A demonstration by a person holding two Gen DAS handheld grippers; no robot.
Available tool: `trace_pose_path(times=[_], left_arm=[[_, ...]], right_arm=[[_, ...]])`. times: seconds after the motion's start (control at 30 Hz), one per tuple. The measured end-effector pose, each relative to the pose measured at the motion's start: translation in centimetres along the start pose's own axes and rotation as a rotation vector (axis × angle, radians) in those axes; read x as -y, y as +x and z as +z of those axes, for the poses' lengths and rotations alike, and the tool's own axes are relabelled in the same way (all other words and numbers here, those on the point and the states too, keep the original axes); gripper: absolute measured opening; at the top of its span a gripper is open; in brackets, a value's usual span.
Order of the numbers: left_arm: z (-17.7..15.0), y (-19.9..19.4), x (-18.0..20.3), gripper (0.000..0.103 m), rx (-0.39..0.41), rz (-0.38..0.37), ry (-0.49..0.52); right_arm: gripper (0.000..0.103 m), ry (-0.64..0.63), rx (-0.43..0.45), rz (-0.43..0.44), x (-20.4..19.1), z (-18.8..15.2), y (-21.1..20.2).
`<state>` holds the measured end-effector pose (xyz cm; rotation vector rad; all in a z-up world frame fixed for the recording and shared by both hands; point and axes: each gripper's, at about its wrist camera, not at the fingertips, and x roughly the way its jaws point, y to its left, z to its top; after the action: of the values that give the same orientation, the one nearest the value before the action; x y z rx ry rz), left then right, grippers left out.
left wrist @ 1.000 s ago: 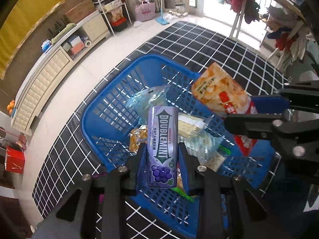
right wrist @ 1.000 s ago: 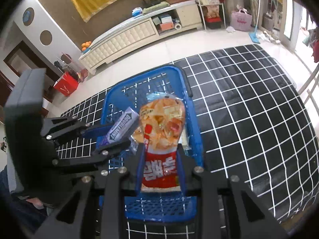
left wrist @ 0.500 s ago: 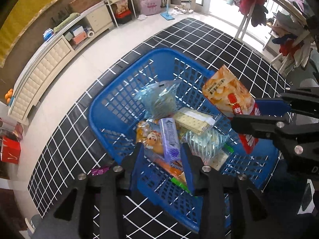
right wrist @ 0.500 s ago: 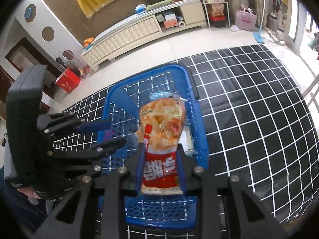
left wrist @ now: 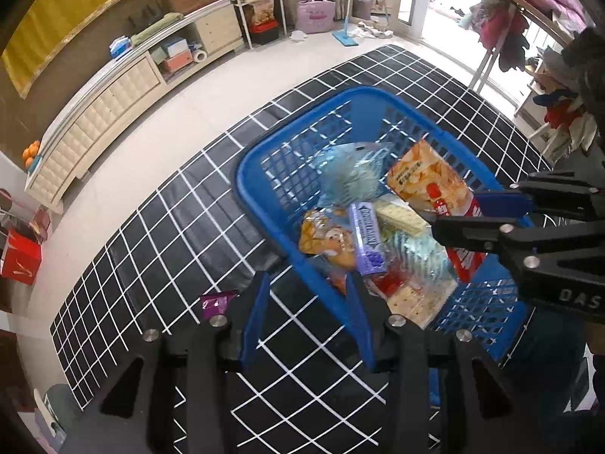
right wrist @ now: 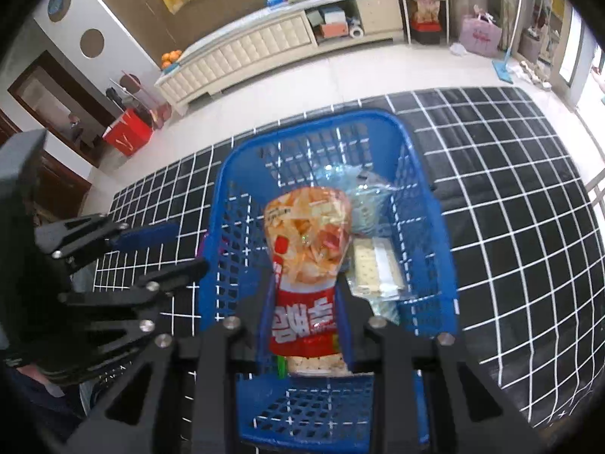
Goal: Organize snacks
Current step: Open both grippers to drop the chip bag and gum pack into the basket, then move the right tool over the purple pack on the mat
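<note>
A blue mesh basket (left wrist: 287,128) sits on a black grid mat and holds several snack packs. Among them lies a purple Doublemint gum pack (left wrist: 366,240). My left gripper (left wrist: 308,304) hovers over the basket's near-left rim; its jaws are opening and hold nothing. From the right wrist view the left gripper (right wrist: 189,247) hangs beside the basket's (right wrist: 321,121) left wall. My right gripper (right wrist: 306,302) is shut on the red lower end of an orange chip bag (right wrist: 306,234), held above the basket. The left wrist view shows that chip bag (left wrist: 427,181) in the right gripper (left wrist: 457,215).
A small purple wrapper (left wrist: 217,300) lies on the mat left of the basket. A cream cabinet (left wrist: 113,102) lines the far wall, with a red box (left wrist: 19,261) at the left and a clothes rack (left wrist: 503,26) at the right. White floor surrounds the mat.
My left gripper let go of the gum pack, which now lies in the basket, and slid left to the rim while widening. The right gripper carried the chip bag further over the basket.
</note>
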<state>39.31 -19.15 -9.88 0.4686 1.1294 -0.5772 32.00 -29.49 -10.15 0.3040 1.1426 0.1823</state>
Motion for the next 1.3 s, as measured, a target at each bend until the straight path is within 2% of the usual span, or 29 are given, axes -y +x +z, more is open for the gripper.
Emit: trace_pose_path(times=[0.37, 0.47, 0.53, 0.57, 0.9, 1.13, 1.23, 1.3], left_arm=[[-1.4, 0.8, -2.9, 0.039, -0.005, -0.068, -0.072], [-1.7, 0.4, -3.2, 0.039, 0.001, -0.078, -0.082], [-2.0, 0.0, -3.5, 0.039, 0.006, -0.079, -0.088], [-2.2, -0.2, -3.5, 0.039, 0.007, -0.077, -0.089], [-4.8, -4.1, -3.0, 0.039, 0.058, -0.065, -0.103], [-7.2, -6.8, -3.3, 0.040, 0.094, -0.052, -0.141], [-8.4, -7.8, -3.6, 0.050, 0.110, -0.035, -0.166], [-9.1, -8.4, -3.8, 0.052, 0.125, -0.029, -0.173]], right_arm=[[0.037, -0.026, -0.073, -0.074, -0.7, 0.5, 3.6], [0.053, -0.031, -0.096, -0.116, -1.1, 0.4, 3.9], [0.070, -0.045, -0.094, -0.133, -1.4, 0.3, 3.7], [0.072, -0.051, -0.088, -0.135, -1.7, 0.2, 3.3], [0.073, -0.078, -0.015, -0.128, -4.7, -2.1, -1.6], [0.073, -0.114, 0.021, -0.125, -7.7, -3.4, -3.5], [0.073, -0.130, 0.034, -0.128, -8.9, -4.3, -4.1], [0.073, -0.142, 0.043, -0.130, -9.8, -4.7, -4.4]])
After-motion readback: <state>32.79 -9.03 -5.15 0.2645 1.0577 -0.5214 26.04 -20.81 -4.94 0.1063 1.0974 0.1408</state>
